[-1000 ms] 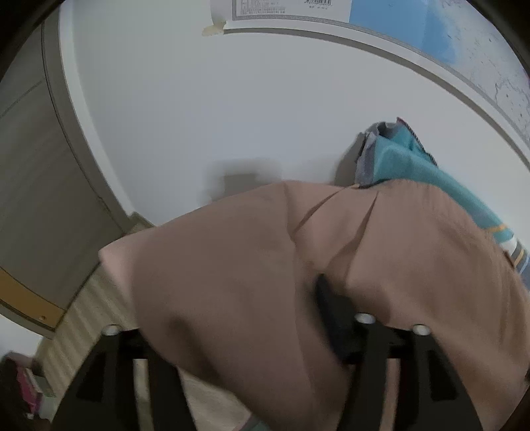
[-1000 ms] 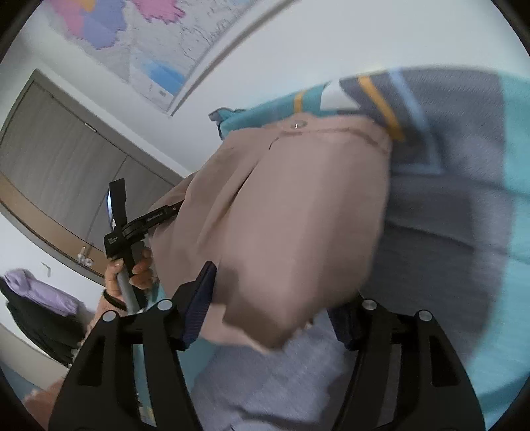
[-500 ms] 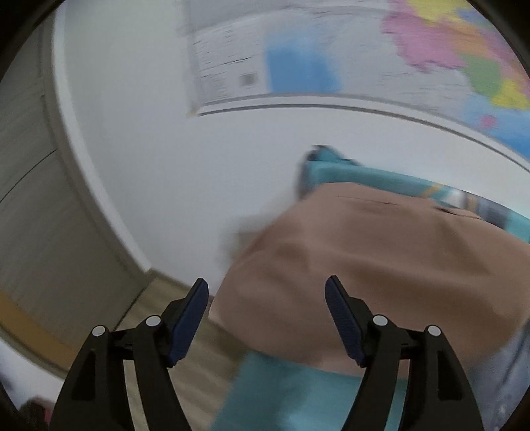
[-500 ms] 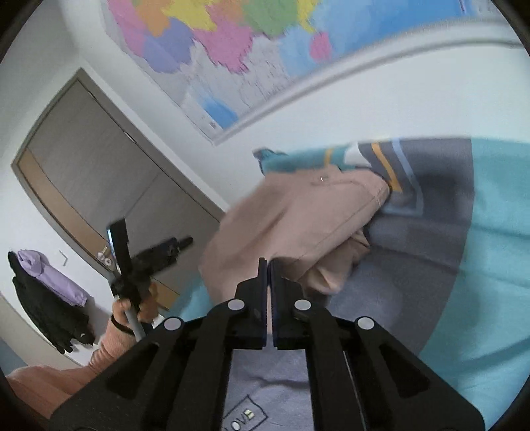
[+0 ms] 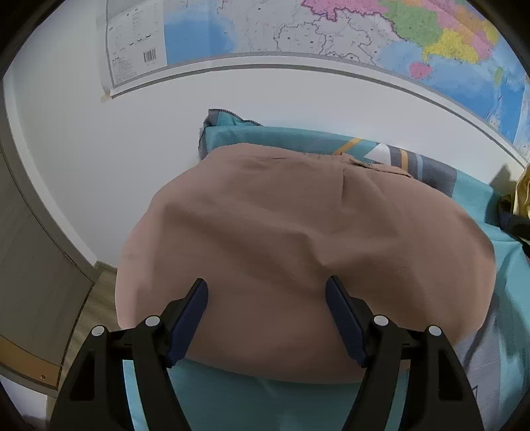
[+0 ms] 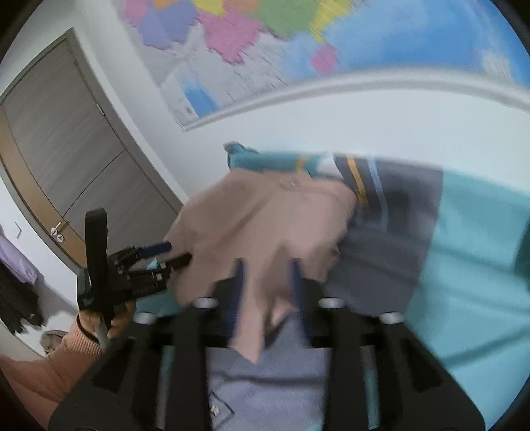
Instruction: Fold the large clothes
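The tan garment (image 5: pixel 298 252) lies folded on the teal bedspread (image 5: pixel 265 398) below the wall map (image 5: pixel 331 30). A second ago our left gripper (image 5: pixel 266 318) clamped its cloth; now its jaws stand wide apart, nothing between them, above the near edge. Our right gripper (image 6: pixel 266 285), shut half a second ago, is opening; a tan corner seems to lie between its blurred jaws, unpressed. We judge this fold finished, with another possibly starting.

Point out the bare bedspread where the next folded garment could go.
Bare teal bedspread lies right of the tan garment, as the right wrist view shows; a narrower strip runs along its near edge. Crowded: the dark and yellow clothes at the far right.
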A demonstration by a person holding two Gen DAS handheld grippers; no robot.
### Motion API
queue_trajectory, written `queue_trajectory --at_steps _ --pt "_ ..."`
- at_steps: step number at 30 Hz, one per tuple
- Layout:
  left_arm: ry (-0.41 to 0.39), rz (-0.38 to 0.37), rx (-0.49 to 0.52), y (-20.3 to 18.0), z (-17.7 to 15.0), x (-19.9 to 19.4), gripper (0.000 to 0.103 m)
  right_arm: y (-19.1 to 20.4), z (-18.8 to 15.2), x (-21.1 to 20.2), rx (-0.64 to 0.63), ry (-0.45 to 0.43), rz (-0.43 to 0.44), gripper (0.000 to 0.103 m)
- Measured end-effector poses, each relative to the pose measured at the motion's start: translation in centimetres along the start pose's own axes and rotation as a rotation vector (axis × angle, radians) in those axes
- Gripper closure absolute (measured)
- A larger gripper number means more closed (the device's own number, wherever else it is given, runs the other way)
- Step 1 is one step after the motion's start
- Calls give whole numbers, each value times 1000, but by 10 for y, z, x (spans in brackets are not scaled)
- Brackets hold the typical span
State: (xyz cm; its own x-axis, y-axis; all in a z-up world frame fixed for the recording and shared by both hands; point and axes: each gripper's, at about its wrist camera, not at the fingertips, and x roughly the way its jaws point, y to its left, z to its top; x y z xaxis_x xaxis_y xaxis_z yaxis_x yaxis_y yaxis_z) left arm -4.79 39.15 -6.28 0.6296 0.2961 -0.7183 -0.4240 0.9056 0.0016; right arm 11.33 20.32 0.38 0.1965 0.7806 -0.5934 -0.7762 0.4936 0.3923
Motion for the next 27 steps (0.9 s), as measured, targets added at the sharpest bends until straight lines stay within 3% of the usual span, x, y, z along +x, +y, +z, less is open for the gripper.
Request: queue_trajectory --at_steps 4,8,13,21,27 --pt "14 6 6 -12 -3 2 32 11 1 32 -48 69 19 66" --pt "10 21 12 -24 -6 -3 32 1 -20 67 -38 198 -40 71" --pt "-1 20 10 -36 -8 -11 29 -10 -24 60 4 191 -24 74" --pt "-35 12 -7 -43 -11 -22 20 16 -29 39 -103 141 -21 71" --pt "10 28 -17 -42 -16 -8 16 18 -45 60 -143 211 -53 71"
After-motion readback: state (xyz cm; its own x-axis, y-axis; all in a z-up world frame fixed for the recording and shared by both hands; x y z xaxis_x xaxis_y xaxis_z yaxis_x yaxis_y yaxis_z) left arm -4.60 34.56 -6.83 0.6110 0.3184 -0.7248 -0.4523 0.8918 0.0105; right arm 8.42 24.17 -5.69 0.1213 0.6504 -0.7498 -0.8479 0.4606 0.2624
